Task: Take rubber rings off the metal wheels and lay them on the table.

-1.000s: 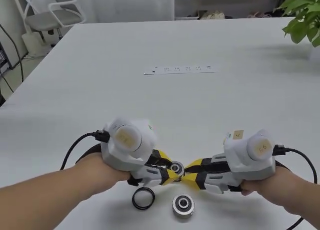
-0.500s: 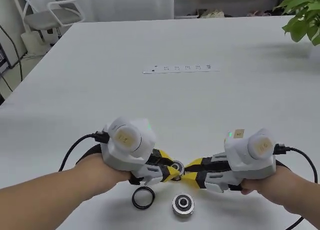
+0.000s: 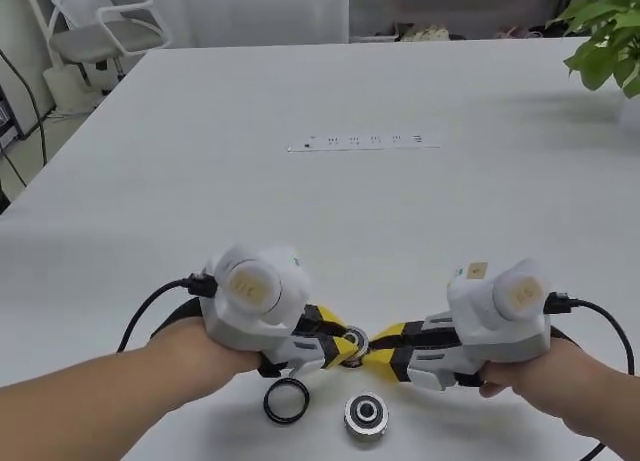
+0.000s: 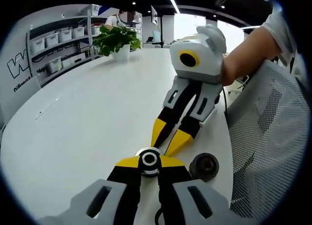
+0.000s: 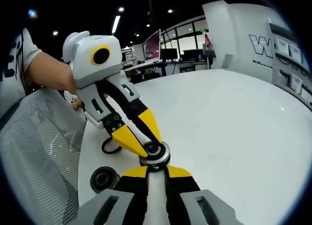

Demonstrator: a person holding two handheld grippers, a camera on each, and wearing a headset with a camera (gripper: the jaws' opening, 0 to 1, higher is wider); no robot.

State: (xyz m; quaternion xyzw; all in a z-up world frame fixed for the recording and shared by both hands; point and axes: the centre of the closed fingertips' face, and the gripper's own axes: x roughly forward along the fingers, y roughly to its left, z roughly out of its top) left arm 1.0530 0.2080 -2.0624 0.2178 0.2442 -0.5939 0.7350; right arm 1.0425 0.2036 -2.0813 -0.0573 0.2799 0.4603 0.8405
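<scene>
A small metal wheel (image 3: pixel 353 339) (image 4: pixel 149 158) (image 5: pixel 157 151) with a dark rubber ring on its rim hangs just above the table between both grippers. My left gripper (image 3: pixel 343 347) (image 4: pixel 148 162) is shut on the wheel from the left. My right gripper (image 3: pixel 369 354) (image 5: pixel 156 170) meets it from the right, jaws pinched together on the rim's rubber ring. A loose black rubber ring (image 3: pixel 286 399) (image 5: pixel 109 147) lies flat on the table below the left gripper. A second wheel (image 3: pixel 366 414) (image 4: pixel 204 166) (image 5: pixel 104 178) rests beside it.
A white power strip (image 3: pixel 363 140) lies mid-table, far from the work. A green plant (image 3: pixel 605 31) stands at the back right and a chair (image 3: pixel 100 26) at the back left. The table's (image 3: pixel 200 181) near edge is close behind the grippers, and cables trail from both.
</scene>
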